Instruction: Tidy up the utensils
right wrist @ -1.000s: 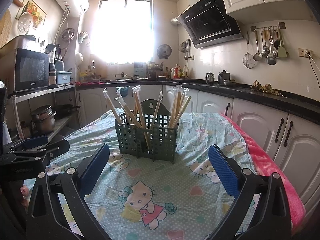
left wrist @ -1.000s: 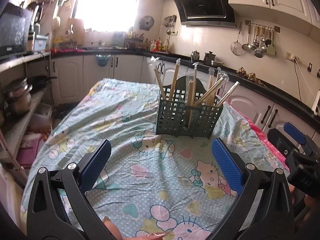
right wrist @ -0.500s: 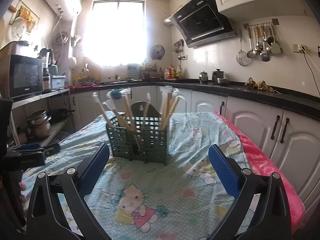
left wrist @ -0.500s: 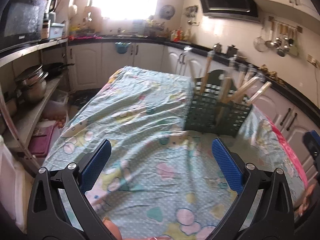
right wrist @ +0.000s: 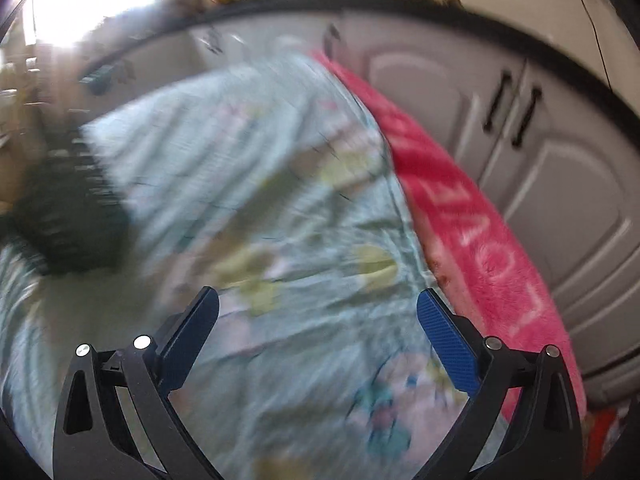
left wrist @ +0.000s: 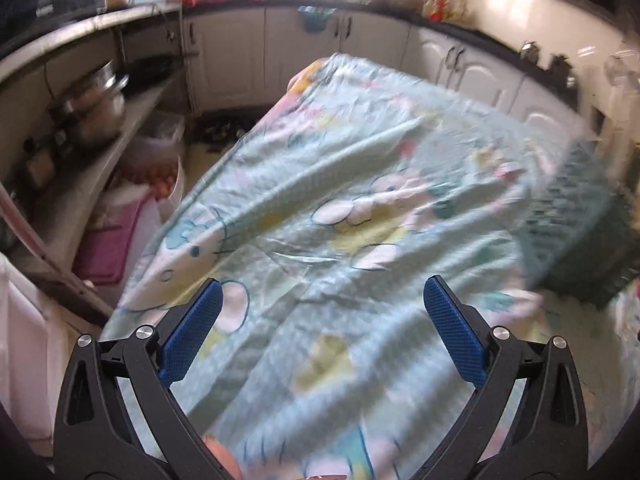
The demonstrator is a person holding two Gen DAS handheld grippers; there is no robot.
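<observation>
Change since a second ago: both cameras have been swung away from the green utensil basket — it was framed at centre a second ago and is now pushed to the right edge of the left wrist view and the left edge of the right wrist view, with heavy motion blur in both.
Meaning for the task: the sorting is judged finished or paused, since the basket is being left behind and nothing is carried.
Left gripper: jaws spread wide, nothing held between them; it hangs above the patterned tablecloth.
Right gripper: jaws likewise wide apart and empty, above the cloth near the pink towel at the table edge.
Location of the basket: standing on the cloth, between the two grippers' lines of sight, well apart from both.
Utensils: not resolvable now — blur hides the chopstick-like sticks that were counted in the basket earlier.
Counts: one basket, two grippers, one tablecloth, one pink towel; loose utensils on the visible cloth, none seen.
</observation>
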